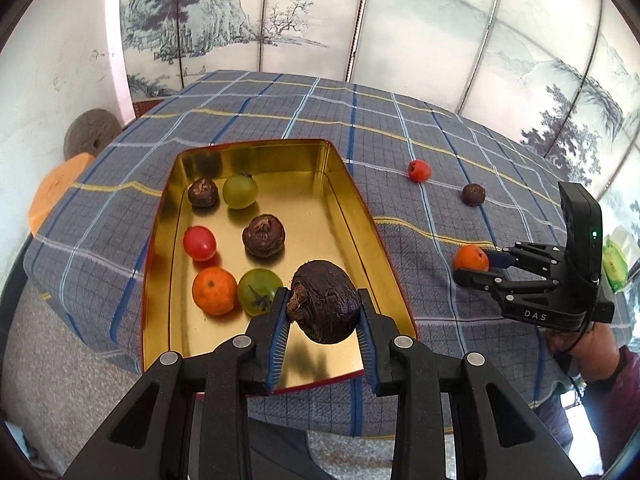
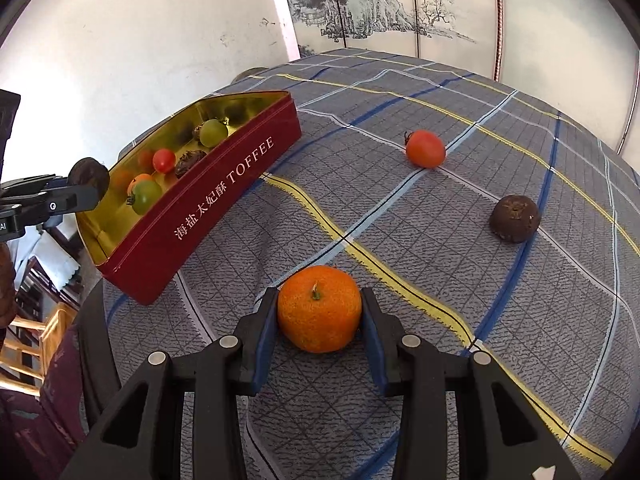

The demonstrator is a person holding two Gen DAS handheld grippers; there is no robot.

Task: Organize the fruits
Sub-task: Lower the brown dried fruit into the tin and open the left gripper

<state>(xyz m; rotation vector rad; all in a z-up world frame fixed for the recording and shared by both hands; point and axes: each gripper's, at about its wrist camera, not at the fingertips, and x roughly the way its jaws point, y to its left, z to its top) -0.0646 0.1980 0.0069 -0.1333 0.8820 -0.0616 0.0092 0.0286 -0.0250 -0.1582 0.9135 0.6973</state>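
Note:
My left gripper [image 1: 323, 308] is shut on a dark brown fruit [image 1: 325, 301] and holds it above the near end of the gold-lined red tin [image 1: 352, 200]. The tin holds several fruits: two brown ones, two green tomatoes, a red tomato [image 1: 199, 243] and an orange [image 1: 214, 290]. My right gripper [image 2: 320, 312] is shut on an orange [image 2: 319, 308] that rests on the checked cloth. It also shows in the left wrist view [image 1: 472, 259]. A red tomato [image 2: 425, 149] and a brown fruit [image 2: 514, 218] lie loose on the cloth beyond it.
The tin [image 2: 224, 196] reads TOFFEE and sits at the table's left near corner. The table edge is close below both grippers. A painted folding screen [image 1: 400, 40] stands behind. A wooden chair [image 2: 36, 340] is at the lower left.

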